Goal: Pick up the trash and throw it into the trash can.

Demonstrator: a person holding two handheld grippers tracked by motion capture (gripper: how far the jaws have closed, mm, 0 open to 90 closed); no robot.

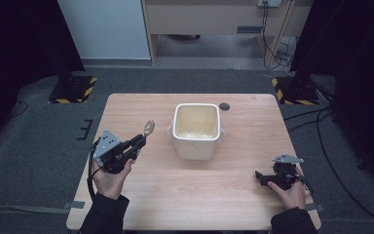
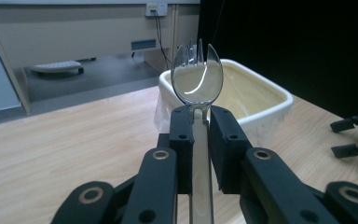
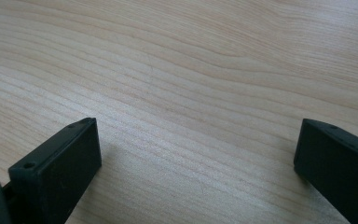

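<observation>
1. Grey carpet surrounds the light wooden table in the high view. A square cream plastic tub stands just ahead and right of the left gripper, nothing lying between them. That gripper holds a clear plastic spork, its long axis aimed forward and right. The right gripper rests well apart.

2. Left gripper view: jaws clenched on the spork handle; its glossy, transparent bowl and tines rise upright beyond them, before the tub.

3. Right gripper view: jaws spread wide above bare wood.
</observation>
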